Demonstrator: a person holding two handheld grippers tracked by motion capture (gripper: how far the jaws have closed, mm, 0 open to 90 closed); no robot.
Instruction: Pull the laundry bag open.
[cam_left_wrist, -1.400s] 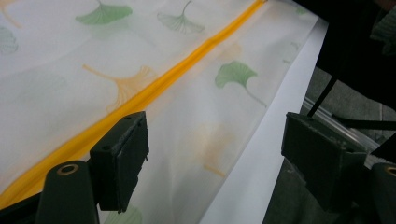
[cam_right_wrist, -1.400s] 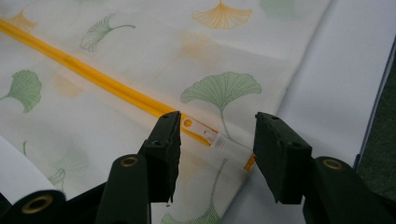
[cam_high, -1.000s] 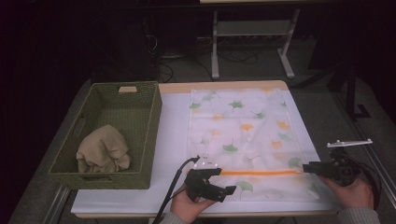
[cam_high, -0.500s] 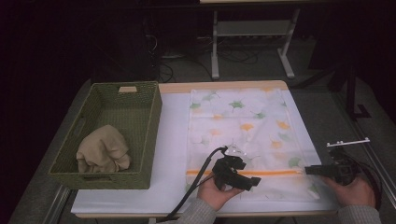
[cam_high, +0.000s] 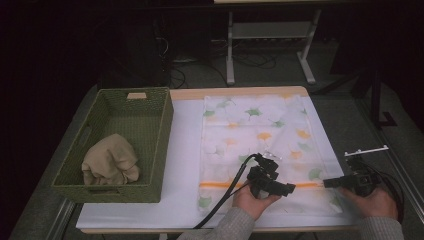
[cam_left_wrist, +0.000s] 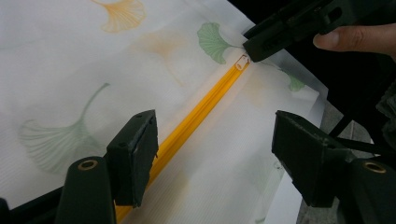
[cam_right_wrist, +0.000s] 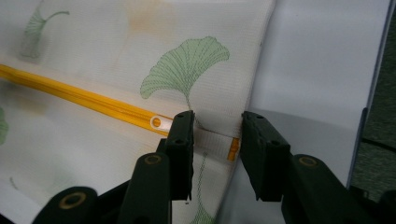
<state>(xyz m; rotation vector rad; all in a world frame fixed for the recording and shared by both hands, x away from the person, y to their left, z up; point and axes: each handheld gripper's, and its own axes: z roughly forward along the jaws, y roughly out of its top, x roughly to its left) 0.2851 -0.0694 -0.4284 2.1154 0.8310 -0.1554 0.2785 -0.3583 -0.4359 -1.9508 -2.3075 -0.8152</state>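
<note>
Covering a white table in a dark room, a leaf-printed laundry bag lies right of a green basket. The left gripper, jaws wide but closing, has moved right along the orange zipper. The right gripper straddles the zipper's end, jaws narrowing.

Dim lab: white-covered table, floor cables, metal stand.
</note>
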